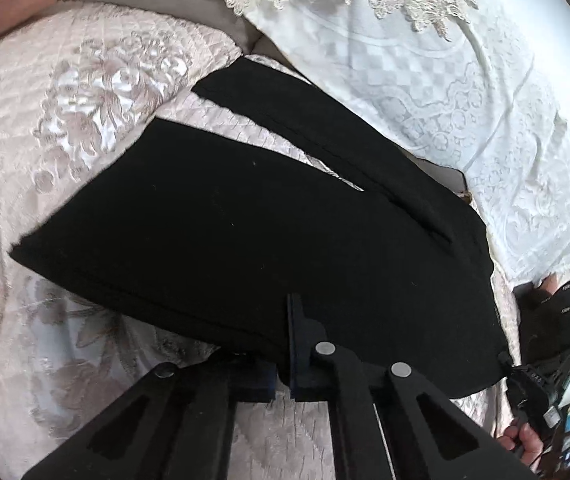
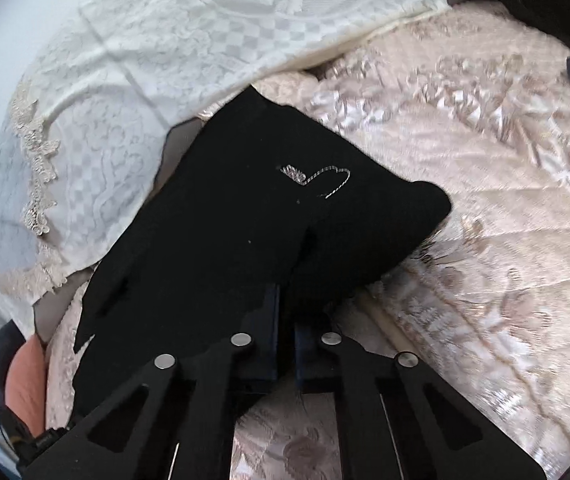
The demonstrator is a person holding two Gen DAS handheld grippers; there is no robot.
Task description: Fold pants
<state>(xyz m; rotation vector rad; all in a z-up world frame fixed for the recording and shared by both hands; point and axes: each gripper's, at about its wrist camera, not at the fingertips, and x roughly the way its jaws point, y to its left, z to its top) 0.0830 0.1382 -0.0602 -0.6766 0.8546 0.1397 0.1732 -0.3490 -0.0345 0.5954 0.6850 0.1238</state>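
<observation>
Now we have both grippers — left gripper (image 1: 283, 344) and right gripper (image 2: 285, 320) — clamped on the near edge of the black pants (image 1: 245, 216), lying on the quilted bedspread (image 1: 45, 120); soft, light, floppy — 2 edge grips suit them.

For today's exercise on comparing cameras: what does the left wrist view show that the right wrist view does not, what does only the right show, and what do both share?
Only the left wrist view shows the two pant legs spread apart and the person's hand on the other tool. Only the right wrist view shows the silver heart design on the fabric. Both show the black pants, the pink bedspread, the white lace cloth, and a gripper shut on the pants: left gripper, right gripper.
</observation>
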